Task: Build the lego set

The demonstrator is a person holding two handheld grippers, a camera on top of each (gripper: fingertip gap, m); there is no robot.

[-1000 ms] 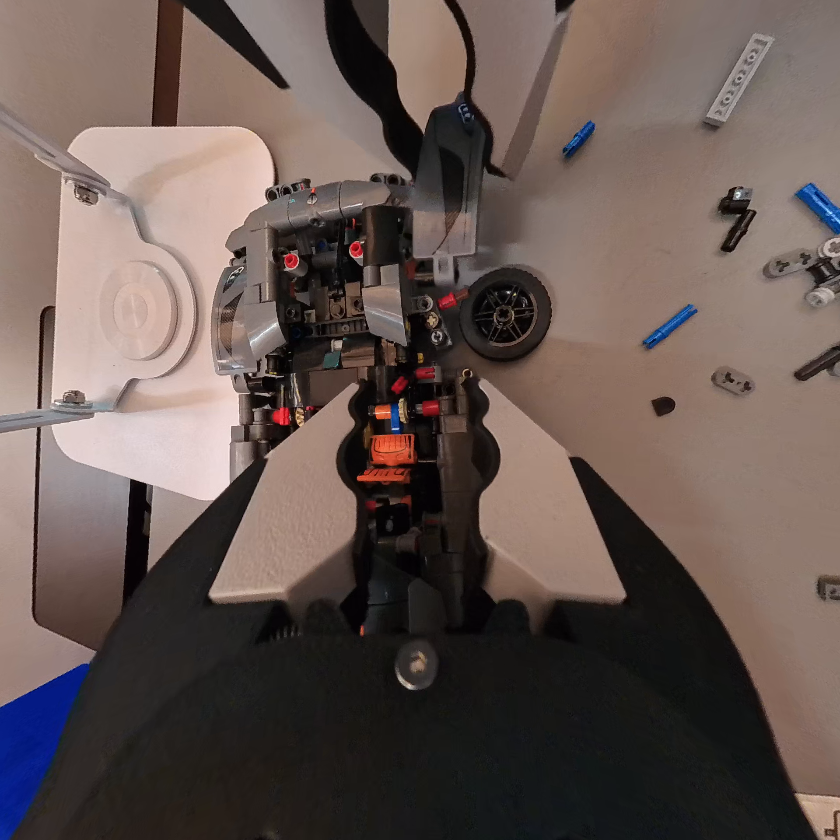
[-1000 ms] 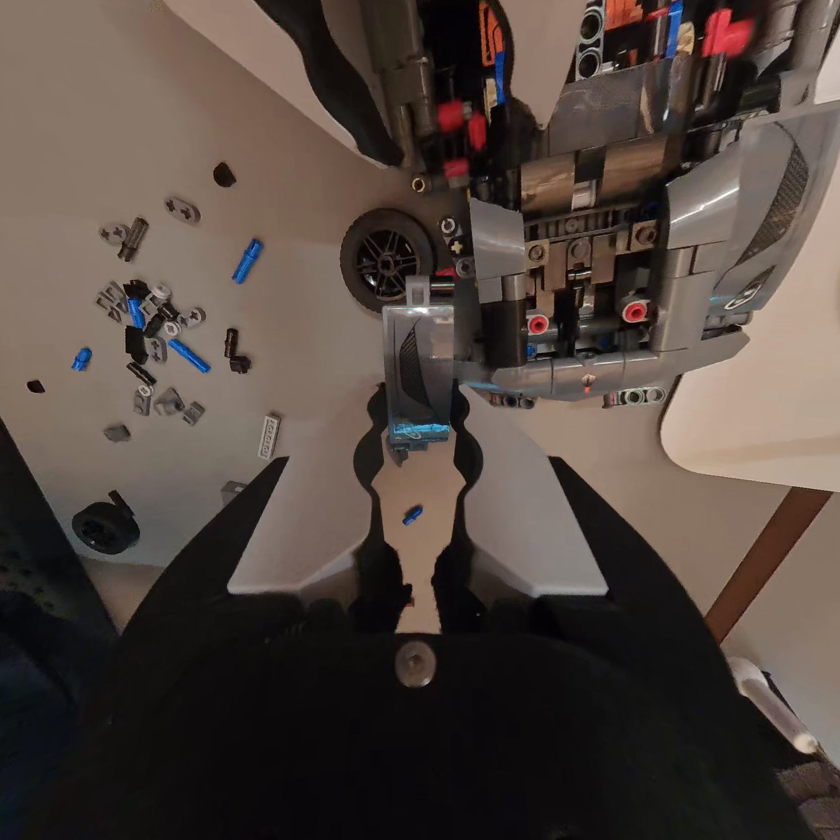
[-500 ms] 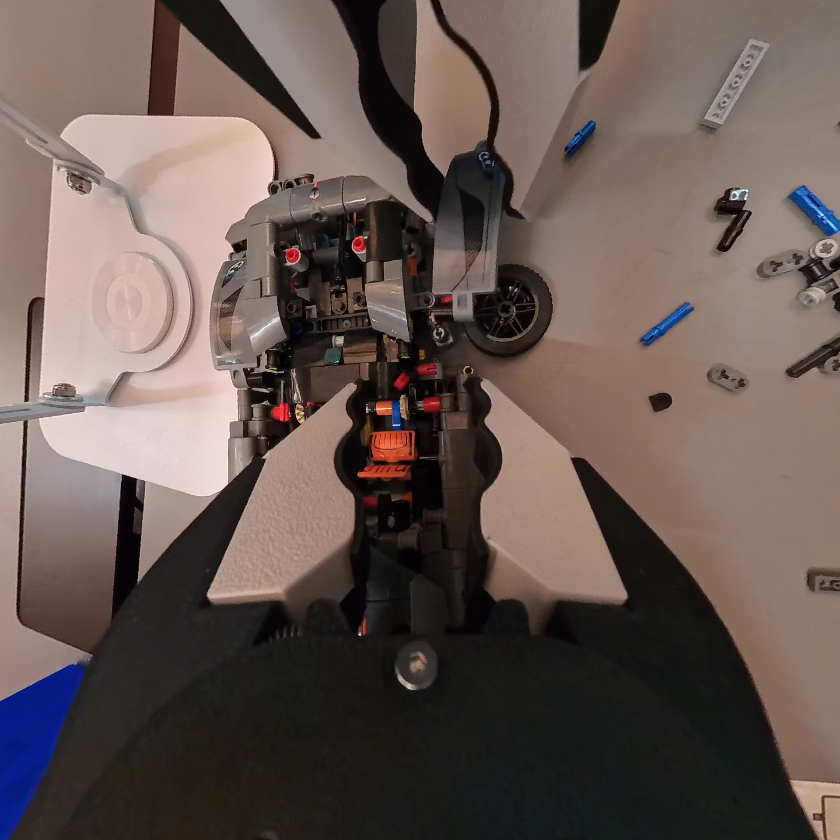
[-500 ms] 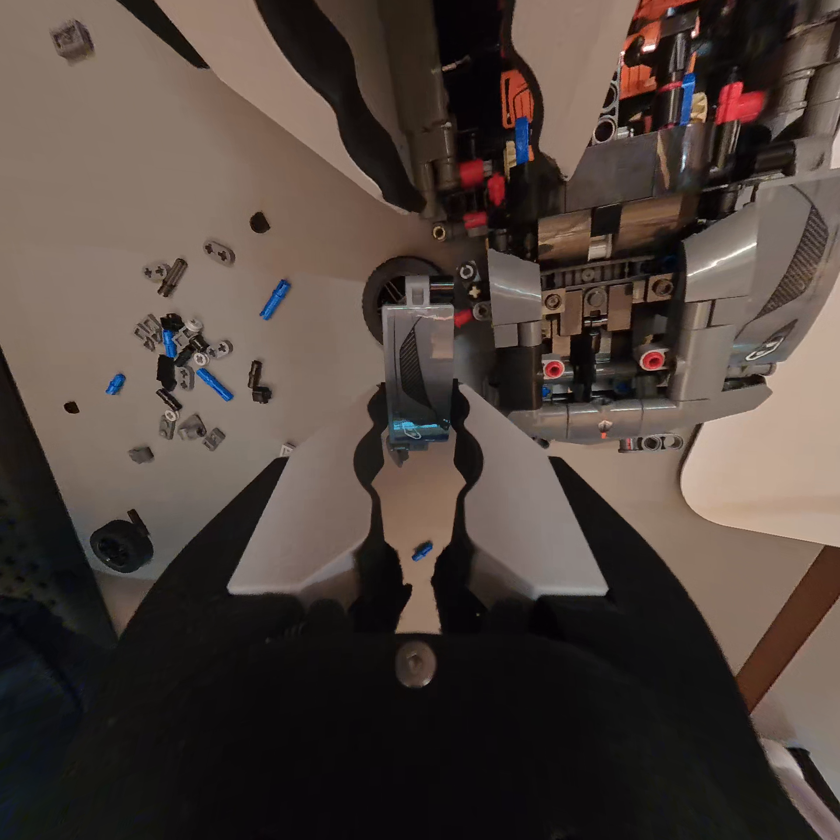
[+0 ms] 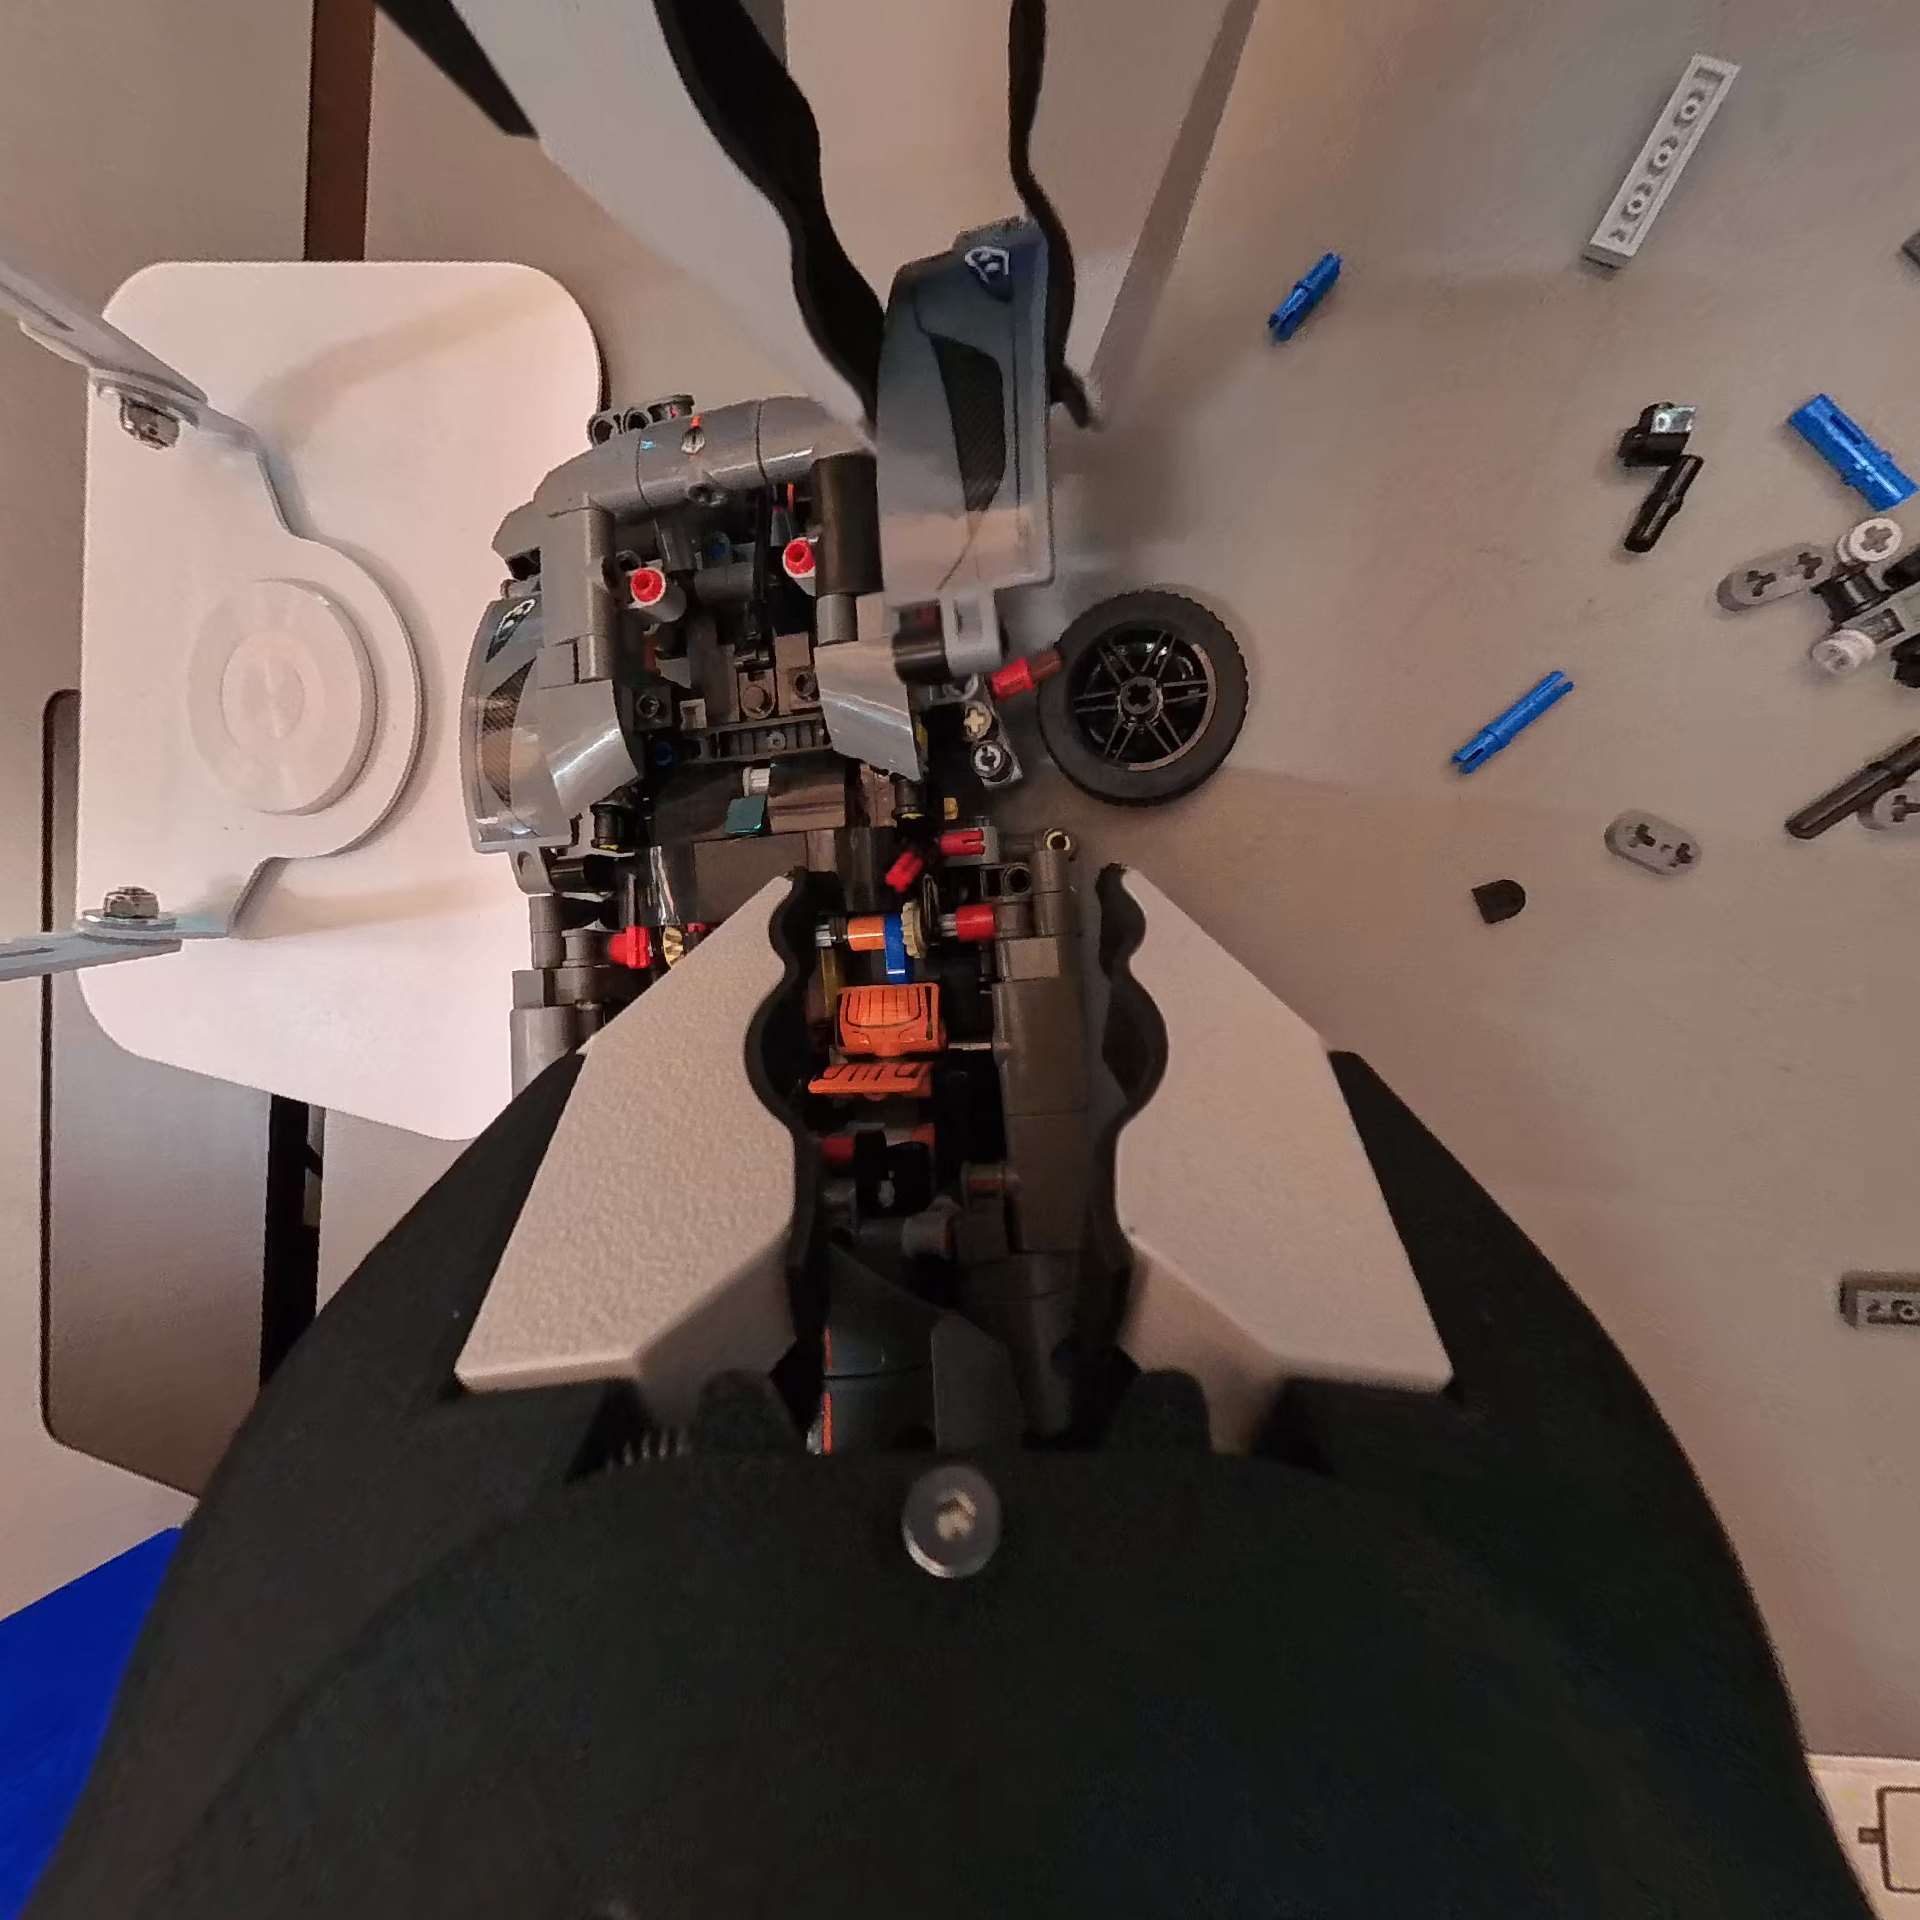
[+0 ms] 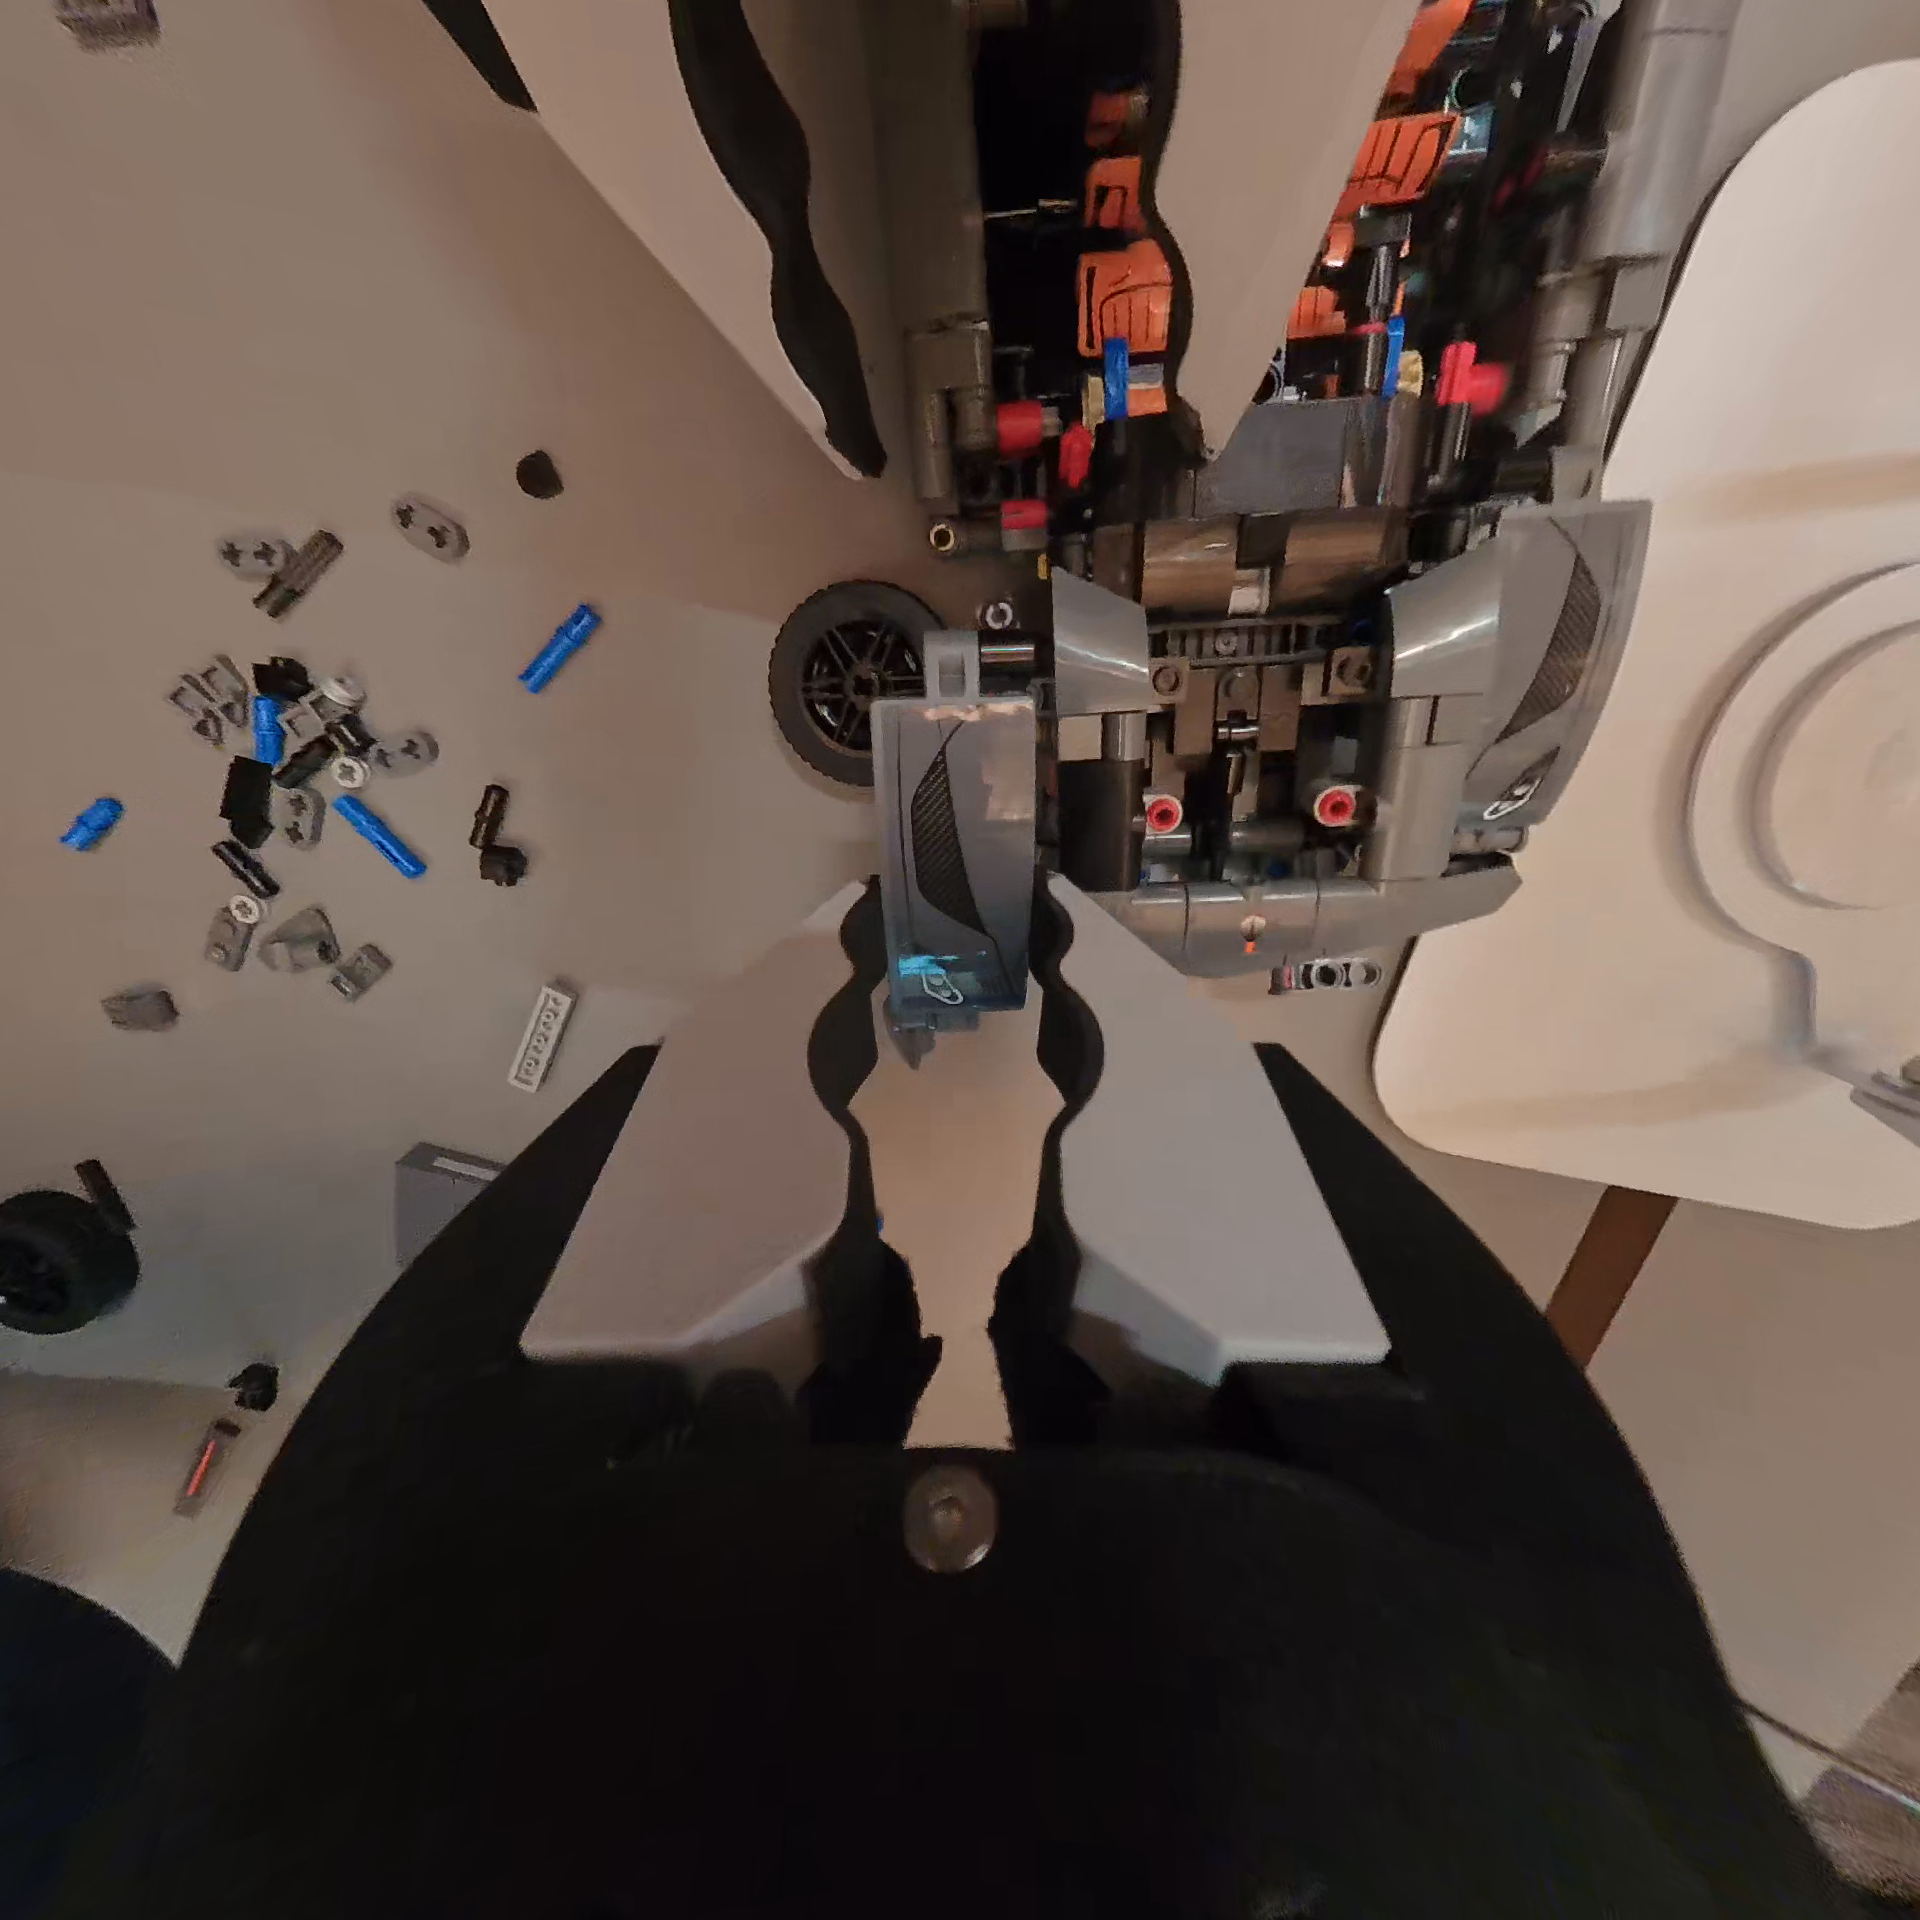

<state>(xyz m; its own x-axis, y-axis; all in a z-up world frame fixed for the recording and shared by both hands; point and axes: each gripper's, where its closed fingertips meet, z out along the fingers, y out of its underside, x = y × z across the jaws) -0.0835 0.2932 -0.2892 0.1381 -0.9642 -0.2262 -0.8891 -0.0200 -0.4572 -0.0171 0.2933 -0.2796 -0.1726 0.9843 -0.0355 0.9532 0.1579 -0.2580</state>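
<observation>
Chassis (image 5: 914, 1039) is sitting clamped in the left tool (image 5: 951, 1049), steadying it, while the right tool (image 6: 956, 966) is gripping a grey fender panel (image 6: 956, 831), aligning it above the wheel (image 6: 847, 681).

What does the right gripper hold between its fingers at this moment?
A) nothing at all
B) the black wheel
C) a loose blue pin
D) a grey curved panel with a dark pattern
D: in the right wrist view the right gripper is shut on the grey curved panel, beside the car model; the black wheel lies behind it on the table.
</observation>
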